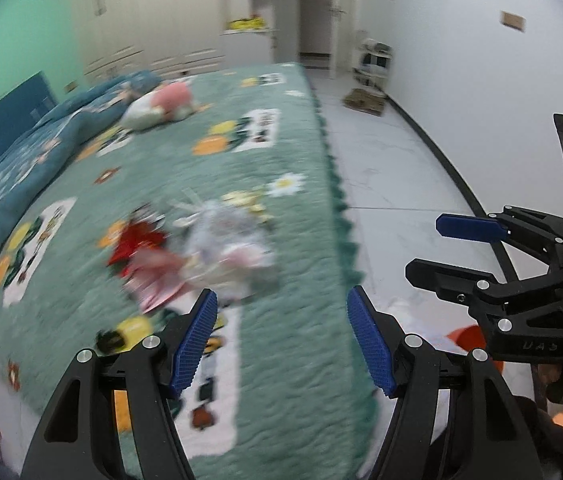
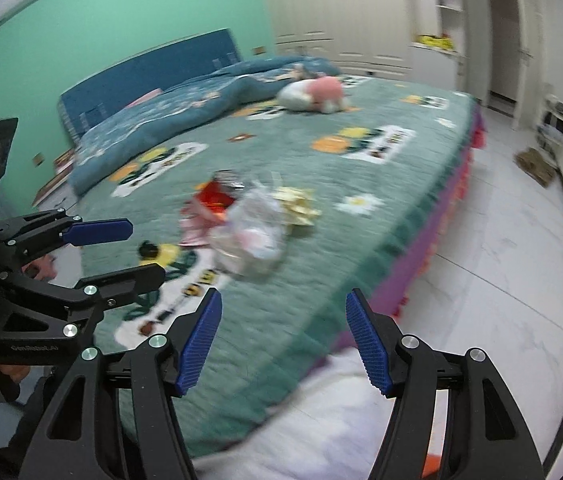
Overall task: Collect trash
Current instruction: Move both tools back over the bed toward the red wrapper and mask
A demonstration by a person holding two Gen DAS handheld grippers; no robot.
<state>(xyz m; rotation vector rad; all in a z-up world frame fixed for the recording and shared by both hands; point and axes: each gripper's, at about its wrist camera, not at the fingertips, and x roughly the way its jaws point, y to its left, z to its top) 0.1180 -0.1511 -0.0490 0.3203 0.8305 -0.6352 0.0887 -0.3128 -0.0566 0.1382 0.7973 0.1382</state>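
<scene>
A pile of trash lies on the green bedspread [image 1: 273, 360]: a clear plastic bag [image 1: 229, 248] [image 2: 251, 234], a red wrapper [image 1: 137, 242] [image 2: 215, 196], a pink wrapper [image 1: 153, 280] [image 2: 193, 222] and a pale yellow crumpled piece [image 2: 299, 204] [image 1: 243, 200]. My left gripper [image 1: 281, 338] is open and empty, just short of the pile. My right gripper [image 2: 283, 342] is open and empty over the bed's near edge. Each gripper shows in the other's view, the right one [image 1: 441, 248] and the left one [image 2: 141, 250]. The frames are blurred.
A pink and white plush toy [image 2: 313, 94] and a blue quilt [image 2: 169, 120] lie further up the bed. White floor [image 2: 501, 280] runs along the bed's right side. A white bag with an orange rim [image 1: 465, 336] is below the grippers. A cardboard piece [image 1: 363, 100] lies by the wall.
</scene>
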